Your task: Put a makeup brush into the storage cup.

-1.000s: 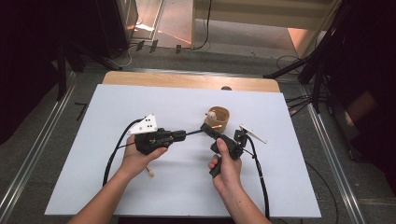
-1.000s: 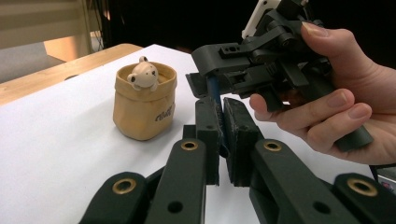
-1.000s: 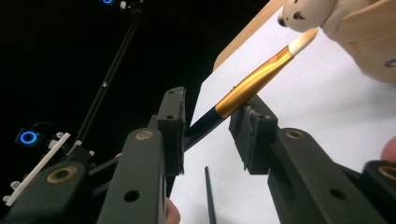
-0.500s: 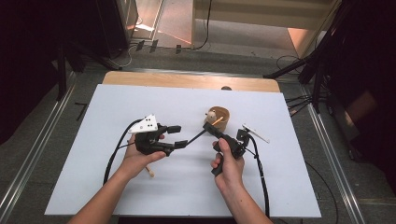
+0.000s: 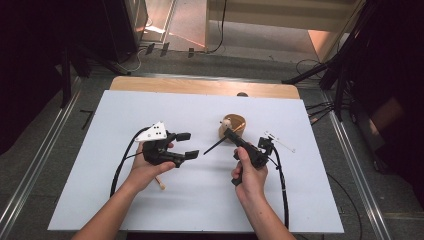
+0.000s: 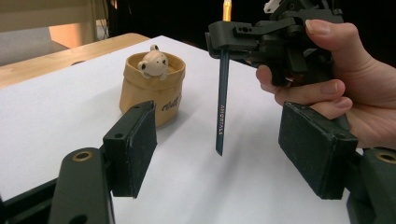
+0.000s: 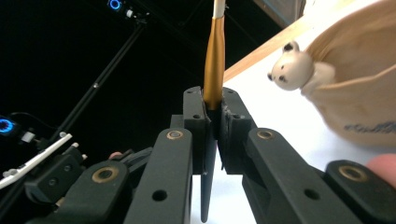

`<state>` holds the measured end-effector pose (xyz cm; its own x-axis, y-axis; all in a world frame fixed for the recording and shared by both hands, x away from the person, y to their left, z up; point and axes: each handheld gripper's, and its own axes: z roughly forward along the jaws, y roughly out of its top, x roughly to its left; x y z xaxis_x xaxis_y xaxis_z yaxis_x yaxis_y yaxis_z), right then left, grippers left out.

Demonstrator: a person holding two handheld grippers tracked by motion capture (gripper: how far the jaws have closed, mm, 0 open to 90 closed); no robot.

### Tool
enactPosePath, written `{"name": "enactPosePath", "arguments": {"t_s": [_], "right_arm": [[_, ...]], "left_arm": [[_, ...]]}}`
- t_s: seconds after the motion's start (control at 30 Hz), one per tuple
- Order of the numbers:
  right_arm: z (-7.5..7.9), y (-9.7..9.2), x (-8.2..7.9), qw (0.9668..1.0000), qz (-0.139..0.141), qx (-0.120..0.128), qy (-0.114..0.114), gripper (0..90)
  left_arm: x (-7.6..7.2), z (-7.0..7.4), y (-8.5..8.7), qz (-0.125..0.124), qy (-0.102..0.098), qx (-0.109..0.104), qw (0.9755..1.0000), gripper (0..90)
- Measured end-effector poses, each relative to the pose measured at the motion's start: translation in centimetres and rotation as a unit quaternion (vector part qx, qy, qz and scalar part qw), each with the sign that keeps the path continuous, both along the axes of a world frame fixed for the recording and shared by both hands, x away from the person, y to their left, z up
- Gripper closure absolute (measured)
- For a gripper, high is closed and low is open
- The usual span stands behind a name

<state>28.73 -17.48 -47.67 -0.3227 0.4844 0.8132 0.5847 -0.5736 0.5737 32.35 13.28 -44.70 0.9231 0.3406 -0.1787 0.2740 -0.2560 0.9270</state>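
On the white sheet-covered table (image 5: 100, 200), between the person's two hands, a slim dark pencil-like stick with a golden-orange upper part (image 6: 221, 107) hangs in the air, clamped crosswise in the right gripper (image 5: 231, 135), whose black jaws are pressed together on it just where the golden section begins. In the left gripper view the stick stands nearly upright, its dark lower half bearing small pale lettering and ending in a blunt tip above the table, not touching it. In the high view it slants from the jaws down toward the left gripper (image 5: 186, 146). That gripper's jaws have just been opening; they stand apart, one pad on either side of the stick's line, pressing on nothing. Just beyond the right gripper sits a tan sack-shaped ceramic cup with a small white bear figure peeking over its rim (image 5: 232, 126), close to the stick but apart from it. A short pale wooden stick (image 5: 160, 182) lies on the sheet under the left hand (image 5: 145, 167). The sheet covers most of a light wooden tabletop (image 5: 200, 86), whose far edge shows bare. Around it lie a grey floor, metal rails and dark stands.
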Motion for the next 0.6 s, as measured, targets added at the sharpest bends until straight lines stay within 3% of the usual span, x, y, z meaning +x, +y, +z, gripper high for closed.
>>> {"name": "enactPosePath", "arguments": {"t_s": [0.3,0.6], "right_arm": [[1.4,0.0,-0.1,0.9960,-0.010,-0.075,-0.048,84.3],[2.3,-0.5,-0.2,0.9867,-0.032,-0.139,-0.077,84.4]], "left_arm": [[0.0,0.1,0.2,0.003,0.000,-0.001,1.0000,26.8],[0.0,0.1,0.4,0.014,-0.003,-0.003,0.9999,23.2]]}}
